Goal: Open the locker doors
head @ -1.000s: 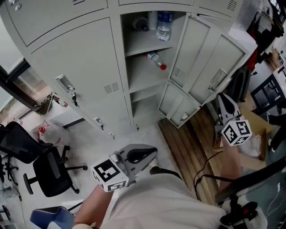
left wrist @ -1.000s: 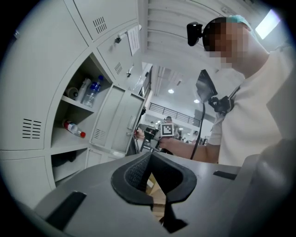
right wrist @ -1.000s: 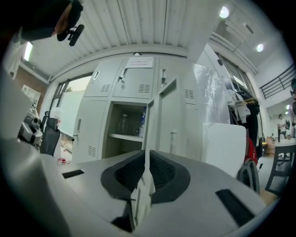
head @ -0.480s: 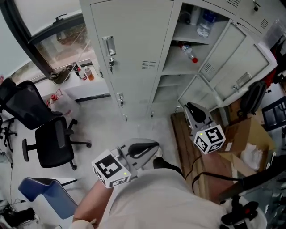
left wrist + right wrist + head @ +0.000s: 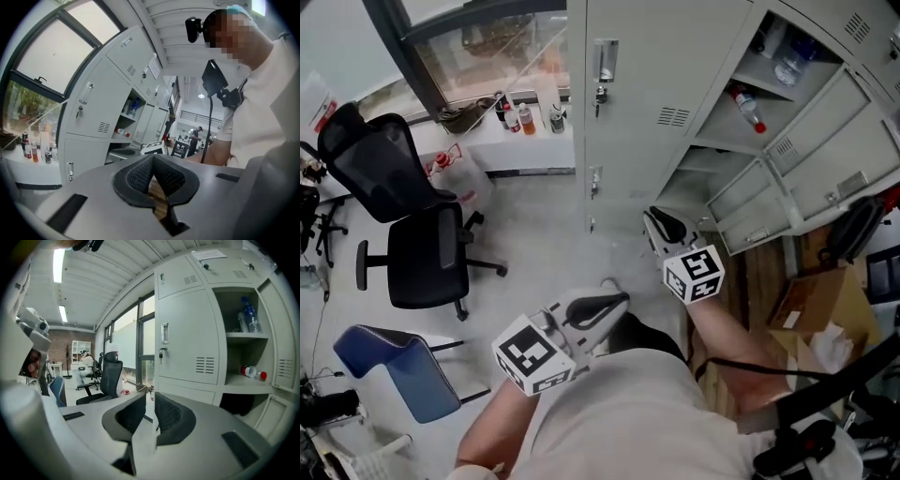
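Right claw (image 5: 652, 221) pinched closed, nothing in it. The closed locker door (image 5: 637, 103) with its latch handle (image 5: 605, 61) stands ahead of me, well apart, beside the open compartment holding a red-capped bottle (image 5: 749, 109). Left claw (image 5: 617, 300) also closed and empty, nearer my body.

- The right claw (image 5: 150, 401) has its jaws drawn almost together, with only a thin slit and nothing between them.
- Just beyond stands a closed locker door (image 5: 187, 333) with a handle (image 5: 165, 339), a key hanging under it, and vent slots (image 5: 205, 364).
- To its right is an open compartment (image 5: 243, 350). A water bottle (image 5: 250, 315) stands upright on the upper shelf, and a red-capped bottle (image 5: 253, 372) lies on the one below.
- Far left, a black office chair (image 5: 110, 376) stands by the window (image 5: 140, 329).
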Demonstrator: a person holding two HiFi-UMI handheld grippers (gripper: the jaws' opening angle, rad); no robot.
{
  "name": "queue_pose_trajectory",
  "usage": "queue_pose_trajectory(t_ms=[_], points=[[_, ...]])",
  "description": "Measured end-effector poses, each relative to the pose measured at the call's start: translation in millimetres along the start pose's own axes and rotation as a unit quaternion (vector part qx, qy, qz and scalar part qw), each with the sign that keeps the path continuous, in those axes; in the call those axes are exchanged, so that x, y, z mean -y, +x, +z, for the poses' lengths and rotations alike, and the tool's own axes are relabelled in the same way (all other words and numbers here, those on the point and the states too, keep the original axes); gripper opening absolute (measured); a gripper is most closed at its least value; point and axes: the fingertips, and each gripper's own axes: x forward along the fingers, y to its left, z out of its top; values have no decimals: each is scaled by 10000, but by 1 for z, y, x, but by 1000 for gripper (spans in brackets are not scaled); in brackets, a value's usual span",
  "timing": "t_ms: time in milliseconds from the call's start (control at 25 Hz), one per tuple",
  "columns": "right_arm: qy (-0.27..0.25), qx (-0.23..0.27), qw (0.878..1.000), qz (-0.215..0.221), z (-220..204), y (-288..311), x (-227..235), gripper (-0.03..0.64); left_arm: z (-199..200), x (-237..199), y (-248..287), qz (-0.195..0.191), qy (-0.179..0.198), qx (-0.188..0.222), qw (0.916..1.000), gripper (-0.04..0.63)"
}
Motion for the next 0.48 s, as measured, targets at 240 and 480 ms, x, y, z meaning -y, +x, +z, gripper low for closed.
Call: queue_pose_trajectory(t_ms=[240, 480], points=[[337, -233, 9983, 409, -58, 80, -8, 23, -18, -38, -1, 389, -259, -67, 9989, 11], [573, -444, 9963, 452, -101, 155, 5, 48, -36, -85, 5, 612, -561, -162, 9964, 11]])
